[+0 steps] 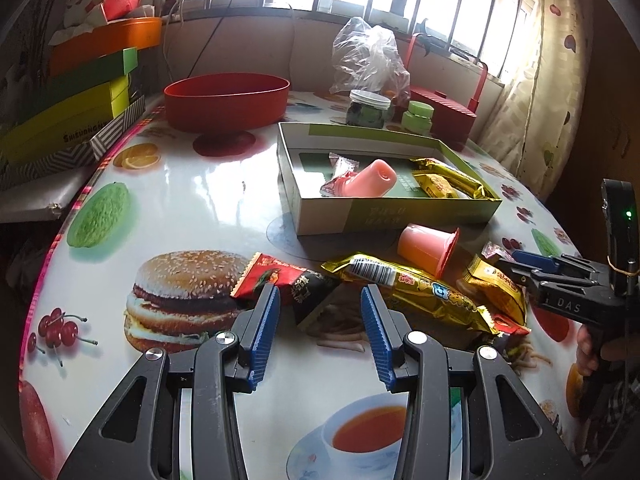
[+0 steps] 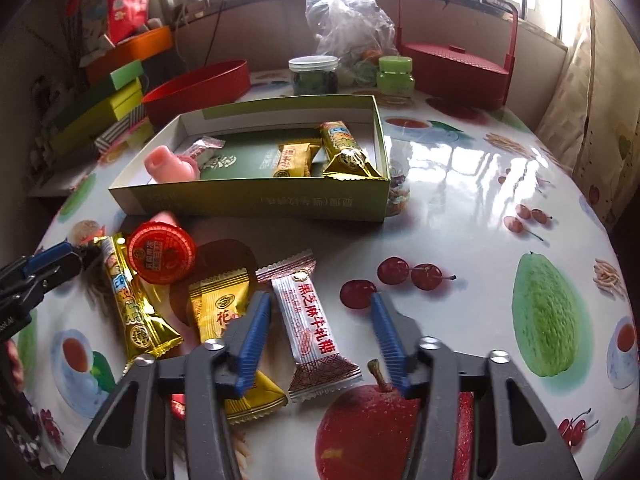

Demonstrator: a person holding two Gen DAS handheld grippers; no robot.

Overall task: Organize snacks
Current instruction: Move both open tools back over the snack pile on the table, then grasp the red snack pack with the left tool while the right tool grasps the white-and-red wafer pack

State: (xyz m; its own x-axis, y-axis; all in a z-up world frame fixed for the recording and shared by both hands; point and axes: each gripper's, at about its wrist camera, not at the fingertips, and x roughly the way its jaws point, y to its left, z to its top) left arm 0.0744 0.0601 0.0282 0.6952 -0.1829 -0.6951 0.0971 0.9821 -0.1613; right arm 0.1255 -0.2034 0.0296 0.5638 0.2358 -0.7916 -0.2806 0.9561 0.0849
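Clutter lines the far edge of the table [image 2: 460,184]: a red round tub [image 1: 228,100], stacked green and orange boxes [image 1: 80,92], a crumpled clear plastic bag [image 1: 368,56], a clear jar [image 2: 314,74], a small green jar [image 2: 395,74] and a red handled basket [image 2: 456,64]. The open green cardboard box [image 2: 248,200] sits mid-table, beyond the loose snacks. It contains a pink jelly cup [image 2: 168,164] lying on its side, a small white-and-pink candy [image 2: 204,148], a small gold packet [image 2: 292,160] and a long gold bar [image 2: 346,152] against the right wall. Loose on the table in front of the box lie a second jelly cup [image 2: 162,252] with a red foil lid, a long gold wrapper [image 2: 132,300], a yellow-gold packet [image 2: 224,304], a white-and-red candy bar [image 2: 312,328] and, in the left wrist view, a red-and-black packet [image 1: 288,280]. The left gripper [image 1: 320,300] has its fingers partly spread above the red-and-black packet and the near end of the long gold wrapper, pinching nothing. The right gripper [image 2: 316,312] has its fingers partly spread either side of the white-and-red candy bar; the pads do not press on it, and the left finger [image 2: 252,340] overlaps the yellow-gold packet.
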